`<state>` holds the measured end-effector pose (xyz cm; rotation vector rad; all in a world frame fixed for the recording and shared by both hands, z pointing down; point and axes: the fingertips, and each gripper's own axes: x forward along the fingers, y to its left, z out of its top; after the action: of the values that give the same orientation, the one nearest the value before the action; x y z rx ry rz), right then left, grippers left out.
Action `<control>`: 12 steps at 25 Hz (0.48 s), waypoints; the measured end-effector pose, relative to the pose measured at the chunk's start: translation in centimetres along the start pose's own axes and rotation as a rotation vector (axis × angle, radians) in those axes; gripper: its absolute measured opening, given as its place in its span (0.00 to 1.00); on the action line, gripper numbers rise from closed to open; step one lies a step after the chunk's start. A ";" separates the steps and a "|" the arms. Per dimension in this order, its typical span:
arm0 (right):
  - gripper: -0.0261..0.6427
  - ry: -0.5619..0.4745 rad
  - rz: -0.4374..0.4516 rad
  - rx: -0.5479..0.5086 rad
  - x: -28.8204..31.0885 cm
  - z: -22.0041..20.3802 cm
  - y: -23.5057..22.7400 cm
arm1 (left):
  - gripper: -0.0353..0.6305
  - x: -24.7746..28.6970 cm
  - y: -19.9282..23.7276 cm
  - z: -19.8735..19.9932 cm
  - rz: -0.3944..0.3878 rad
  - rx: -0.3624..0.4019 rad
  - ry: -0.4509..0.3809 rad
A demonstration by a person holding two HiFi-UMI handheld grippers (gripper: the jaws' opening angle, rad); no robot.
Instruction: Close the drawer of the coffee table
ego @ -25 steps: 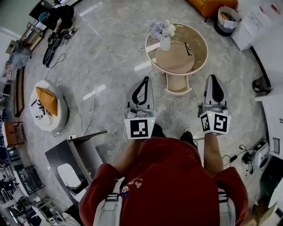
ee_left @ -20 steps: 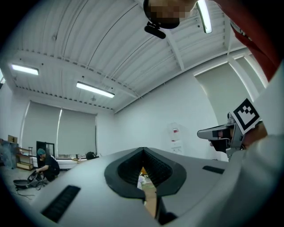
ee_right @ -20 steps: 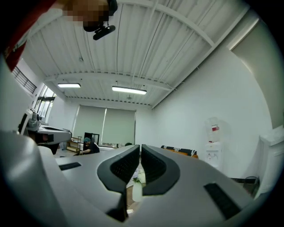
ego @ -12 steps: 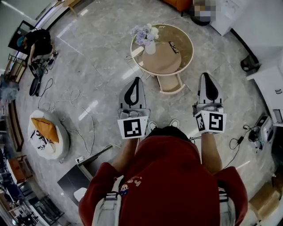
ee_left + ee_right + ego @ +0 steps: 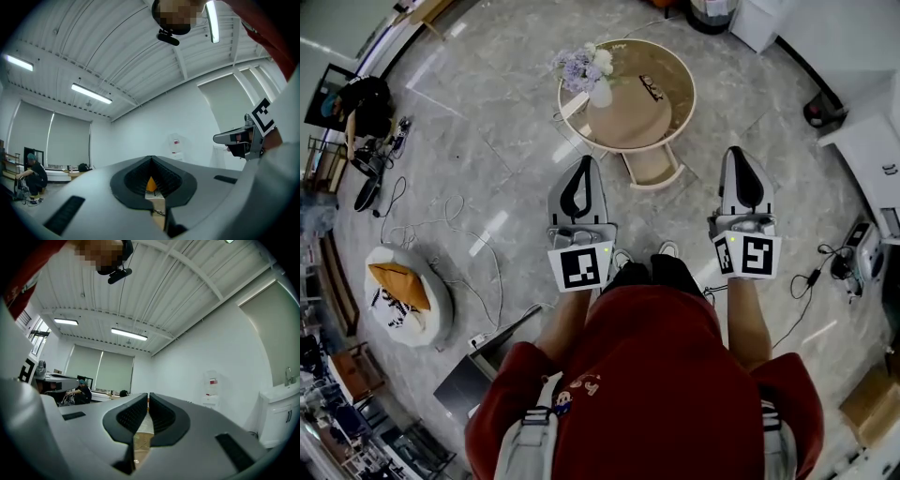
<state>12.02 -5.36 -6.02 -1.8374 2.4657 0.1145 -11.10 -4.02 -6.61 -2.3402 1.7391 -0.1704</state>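
The round beige coffee table stands on the marble floor ahead of me, with a vase of pale flowers on its left side. Its drawer is pulled out toward me from under the near rim. My left gripper is held level, shut and empty, just left of the drawer and apart from it. My right gripper is also shut and empty, off to the drawer's right. In the left gripper view and the right gripper view the jaws meet at their tips and the room's far wall lies beyond.
A white pouf with an orange cushion and loose cables lie at the left. A dark cabinet stands near my left side. White cabinets and a small device line the right. A person crouches at the far left.
The table and its open drawer have shifted left and nearer in the head view as I stepped toward them. Both grippers stay shut and level.
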 end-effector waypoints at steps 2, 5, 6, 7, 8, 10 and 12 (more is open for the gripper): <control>0.08 0.012 -0.005 0.005 0.3 -1.1 -0.5 | 0.07 0.8 -0.4 -0.3 -0.010 0.010 -0.016; 0.08 0.036 0.001 0.023 0.5 -3.8 -0.9 | 0.07 1.6 -1.2 -1.7 -0.026 -0.013 -0.034; 0.08 0.043 0.004 0.034 0.6 -5.1 -1.0 | 0.07 1.9 -1.6 -2.3 -0.031 -0.013 -0.046; 0.08 0.048 0.007 0.043 0.6 -6.5 -1.0 | 0.07 2.2 -1.9 -3.1 -0.036 -0.007 -0.056; 0.08 0.053 0.012 0.046 0.8 -8.0 -0.9 | 0.07 2.5 -2.2 -4.2 -0.041 -0.003 -0.064; 0.08 0.080 0.031 0.018 1.4 -11.5 -0.2 | 0.07 3.1 -2.6 -7.5 -0.043 -0.011 -0.056; 0.08 0.135 0.053 -0.026 1.6 -15.6 1.2 | 0.07 3.0 -3.1 -11.8 -0.039 -0.044 -0.018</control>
<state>10.34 -8.06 9.37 -1.8483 2.6151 0.0261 -9.99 -7.33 5.41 -2.4004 1.7073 -0.1183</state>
